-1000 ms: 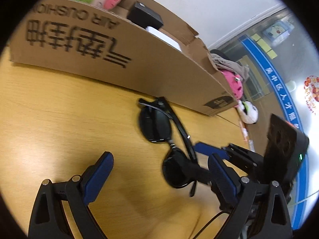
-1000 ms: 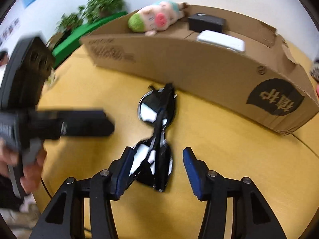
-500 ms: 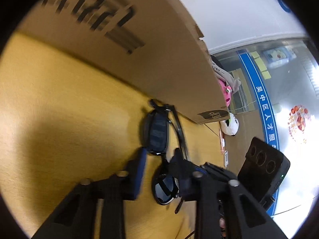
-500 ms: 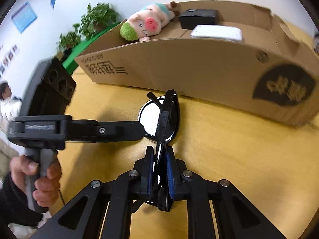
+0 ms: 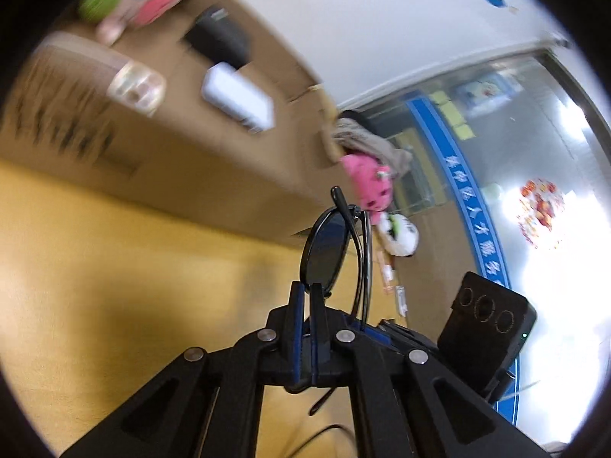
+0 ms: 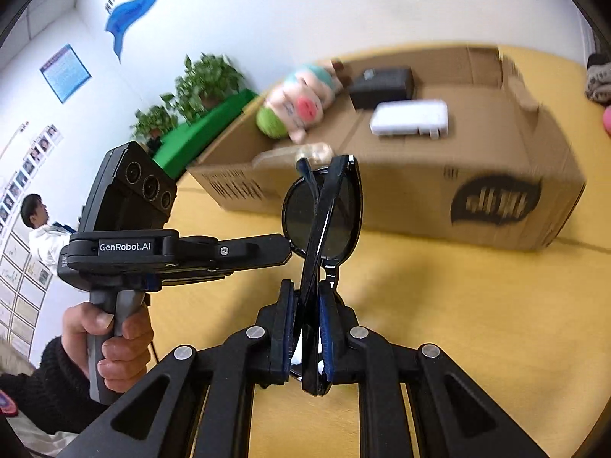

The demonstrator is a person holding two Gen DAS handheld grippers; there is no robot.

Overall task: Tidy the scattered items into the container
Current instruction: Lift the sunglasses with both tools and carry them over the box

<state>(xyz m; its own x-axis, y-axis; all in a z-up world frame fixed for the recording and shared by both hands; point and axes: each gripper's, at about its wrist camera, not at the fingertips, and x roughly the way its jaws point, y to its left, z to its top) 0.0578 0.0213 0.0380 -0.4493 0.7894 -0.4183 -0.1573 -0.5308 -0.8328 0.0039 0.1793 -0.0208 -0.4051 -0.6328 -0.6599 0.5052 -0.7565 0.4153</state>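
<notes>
A: Status?

B: Right gripper (image 6: pixel 306 328) clamped on the folded sunglasses (image 6: pixel 324 210), held clear above the counter (image 6: pixel 458 305), short of the cardboard box (image 6: pixel 420 175). Left gripper (image 5: pixel 307 305) pinched near one lens (contact unclear).

A: Recommendation?

B: Carry level over the near wall; release above bare floor beside the white case (image 6: pixel 410 118), not onto it.

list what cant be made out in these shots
- Left view: the print on the cardboard box is smeared by motion blur.
- Right view: the near lens of the sunglasses is hidden between the right gripper pads.
- Left view: the round clear item in the box is too blurred to name.
</notes>
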